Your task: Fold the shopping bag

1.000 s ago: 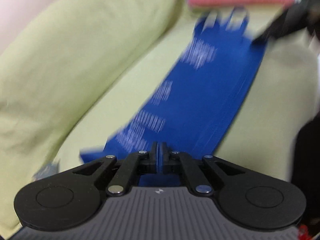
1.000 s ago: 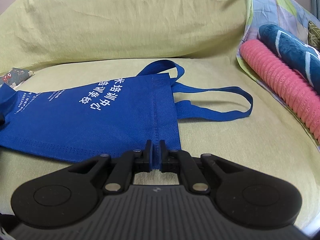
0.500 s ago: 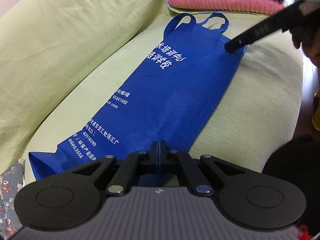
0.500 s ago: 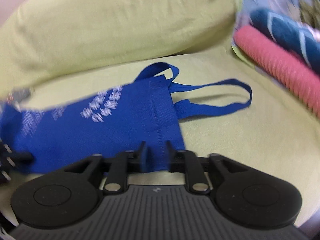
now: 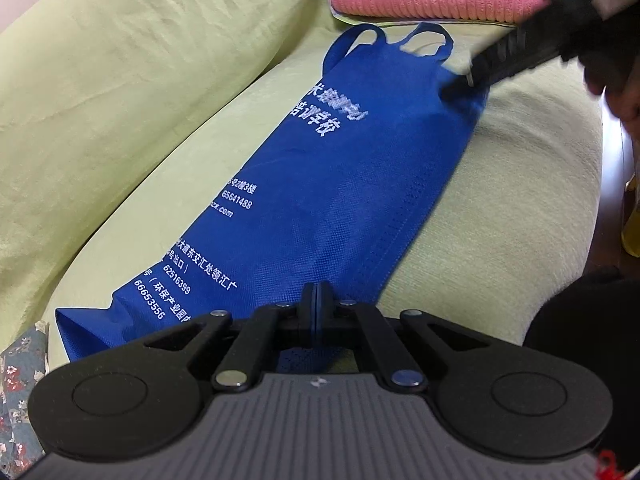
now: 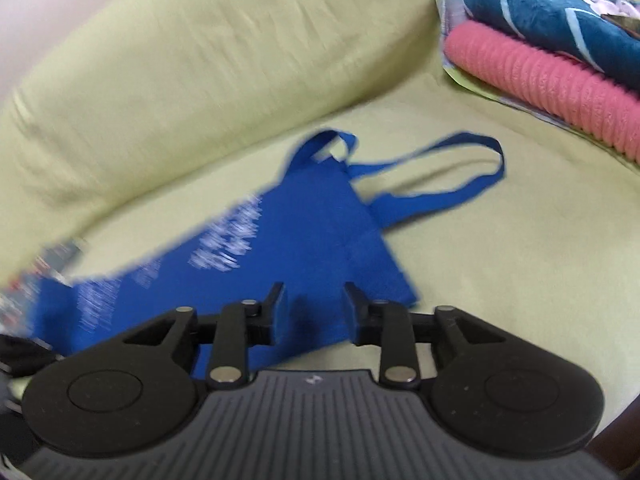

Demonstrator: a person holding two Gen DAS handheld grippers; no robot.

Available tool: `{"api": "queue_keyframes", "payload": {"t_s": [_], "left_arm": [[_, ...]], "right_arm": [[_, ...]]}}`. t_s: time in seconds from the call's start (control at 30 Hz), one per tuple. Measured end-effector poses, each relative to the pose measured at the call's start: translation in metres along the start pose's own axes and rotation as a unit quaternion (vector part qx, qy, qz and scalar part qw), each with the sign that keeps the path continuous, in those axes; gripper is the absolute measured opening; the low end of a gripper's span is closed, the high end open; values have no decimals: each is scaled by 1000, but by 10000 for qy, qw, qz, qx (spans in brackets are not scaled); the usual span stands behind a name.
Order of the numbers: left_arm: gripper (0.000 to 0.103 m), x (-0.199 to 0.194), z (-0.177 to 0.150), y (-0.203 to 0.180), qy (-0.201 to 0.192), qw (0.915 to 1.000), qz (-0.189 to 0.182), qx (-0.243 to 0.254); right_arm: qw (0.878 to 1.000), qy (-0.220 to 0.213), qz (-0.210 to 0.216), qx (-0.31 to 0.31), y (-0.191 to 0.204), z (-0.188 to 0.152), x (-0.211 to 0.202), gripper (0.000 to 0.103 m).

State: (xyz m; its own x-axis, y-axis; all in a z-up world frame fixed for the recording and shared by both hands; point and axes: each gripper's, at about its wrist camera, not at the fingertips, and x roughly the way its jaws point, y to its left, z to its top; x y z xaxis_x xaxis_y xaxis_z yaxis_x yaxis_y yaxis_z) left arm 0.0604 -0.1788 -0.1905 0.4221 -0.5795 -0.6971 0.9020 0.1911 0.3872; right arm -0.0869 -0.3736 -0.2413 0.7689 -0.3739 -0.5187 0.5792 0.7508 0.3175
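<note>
Right wrist view blurred – right gripper [image 6: 314, 304] closing, shopping bag [image 6: 280, 248] between, left gripper [image 5: 319, 306] clamped on bag edge.

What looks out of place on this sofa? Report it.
Nothing is damaged or spilled. The bag lies flat on the sofa, only its two handles splayed unevenly. The left gripper is shut on its bottom edge; the right gripper's jaws are closing with the bag's corner between them.

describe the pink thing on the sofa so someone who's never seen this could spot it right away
Start at the yellow-green sofa seat where the blue shopping bag lies, then follow the bag's handles toward the stack of fabrics beyond them. The pink ribbed roll lies under a dark teal cushion; it alone is pink and ridged.
</note>
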Motion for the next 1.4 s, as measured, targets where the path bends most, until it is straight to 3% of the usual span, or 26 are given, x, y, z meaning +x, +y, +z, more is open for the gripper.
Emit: {"api": "queue_keyframes", "payload": {"t_s": [0.13,0.2,0.27,0.3,0.33,0.37,0.4,0.5,0.67,0.7,0.73,0.77,0.83,0.93,1.03,1.13,1.2,1.23,1.27,1.3,1.33,1.4], "left_arm": [[0,-1,25,17,266,9985,-416,-216],[0,0,51,35,75,9961,-807,-335],[2,9,85,50,-110,9945,-1029,-136],[6,14,102,56,-199,9936,-1114,6],[27,23,120,62,-255,9921,-1216,167],[41,36,135,64,-259,9903,-1325,315],[42,50,149,66,-245,9884,-1431,437],[42,90,182,63,-167,9818,-1746,727],[37,136,209,57,3,9716,-2180,915],[32,142,212,56,52,9687,-2308,919],[9,146,214,56,88,9652,-2442,937],[3,148,215,53,101,9630,-2496,1015],[1,148,217,46,108,9612,-2452,1257],[0,142,222,33,-76,9612,-2060,1835],[0,120,241,18,-741,9510,-1594,2545],[4,92,267,1,-1511,9271,-1371,3143],[5,76,269,-21,-2010,8981,-1116,3750],[11,72,267,-31,-2222,8842,-944,4000],[16,70,265,-37,-2399,8758,-791,4113],[16,70,265,-38,-2464,8762,-678,4086],[19,71,267,-35,-2445,8822,-614,3976],[26,70,271,-16,-2316,9090,-467,3434]], "right_arm": [[9980,-150,55,-608,2,-10,-1,10],[9980,-199,138,-586,-1,-12,-2,10],[9981,-263,212,-517,-4,-14,-2,10],[9979,-297,226,-528,-4,-15,-2,10],[9977,-332,239,-540,-4,-15,-3,10],[9975,-360,248,-556,-4,-16,-3,10],[9973,-379,266,-565,-5,-16,-2,10],[9971,-401,384,-527,-10,-15,0,10],[9962,-447,544,-520,-16,-17,0,10],[9959,-468,568,-532,-16,-18,0,10],[9955,-489,587,-554,-16,-19,0,10],[9952,-506,602,-579,-17,-20,-1,10],[9949,-518,624,-596,-17,-20,0,10],[9951,-486,633,-581,-17,-19,0,10],[9949,-473,600,-652,-15,-19,0,10],[9947,-473,570,-707,-14,-19,0,10],[9948,-473,567,-709,-14,-19,0,10],[9949,-466,569,-696,-14,-19,0,10],[9949,-453,564,-698,-14,-19,0,10],[9950,-438,557,-707,-14,-18,1,10],[9950,-423,551,-715,-13,-18,1,10],[9949,-399,557,-734,-13,-17,1,10]]}}
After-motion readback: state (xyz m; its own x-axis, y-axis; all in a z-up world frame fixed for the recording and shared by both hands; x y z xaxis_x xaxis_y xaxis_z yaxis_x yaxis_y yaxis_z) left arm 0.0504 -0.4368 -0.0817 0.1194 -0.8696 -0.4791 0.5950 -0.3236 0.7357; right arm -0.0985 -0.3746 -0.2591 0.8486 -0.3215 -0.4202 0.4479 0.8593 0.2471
